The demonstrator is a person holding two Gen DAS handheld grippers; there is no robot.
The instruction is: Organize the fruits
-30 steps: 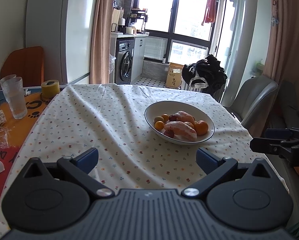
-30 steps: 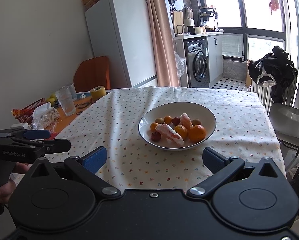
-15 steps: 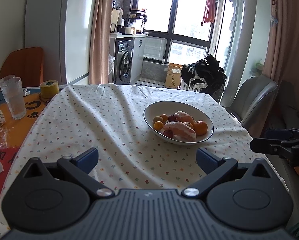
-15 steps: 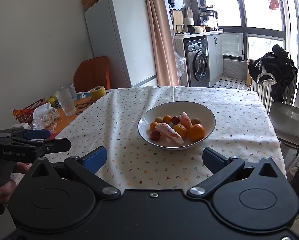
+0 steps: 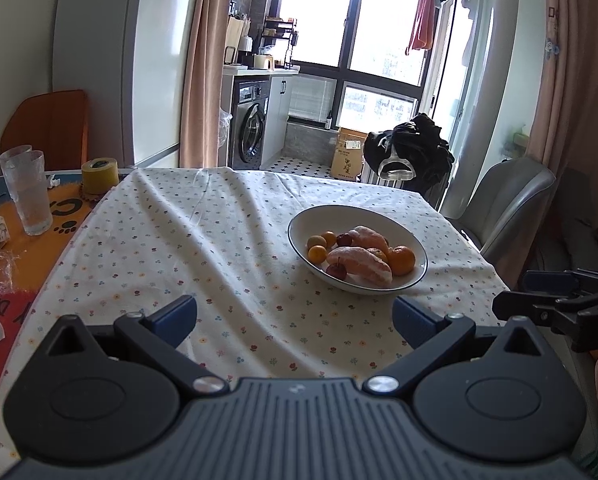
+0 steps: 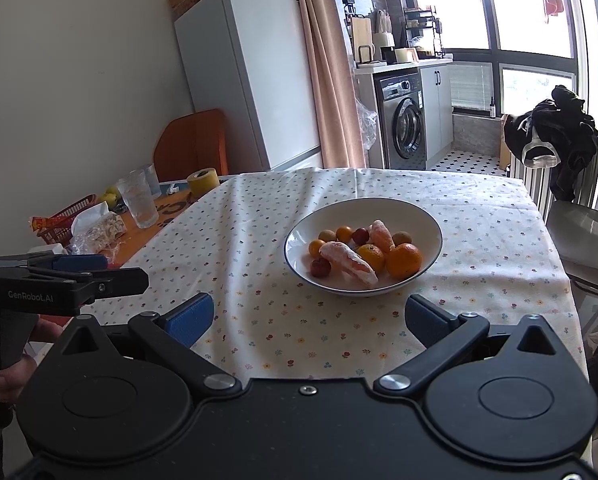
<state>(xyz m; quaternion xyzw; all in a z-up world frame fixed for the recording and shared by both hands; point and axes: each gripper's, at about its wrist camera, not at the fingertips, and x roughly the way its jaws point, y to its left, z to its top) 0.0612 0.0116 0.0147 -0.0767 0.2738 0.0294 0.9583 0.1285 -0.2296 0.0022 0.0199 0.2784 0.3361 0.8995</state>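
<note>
Left gripper (image 5: 295,314) spread wide and empty, right gripper (image 6: 309,320) likewise, both held over the near edge of the surface (image 5: 187,240), bowl (image 6: 419,216) of fruits (image 6: 404,259) sat ahead, apart from both, toward the right edge.

"GenRobot.AI" stands in pale letters on the black body of the left tongs (image 6: 65,278), seen to the left of the right tongs. Print on the orange mat (image 5: 65,206) and cardboard box (image 5: 349,156) beyond is illegible.
</note>
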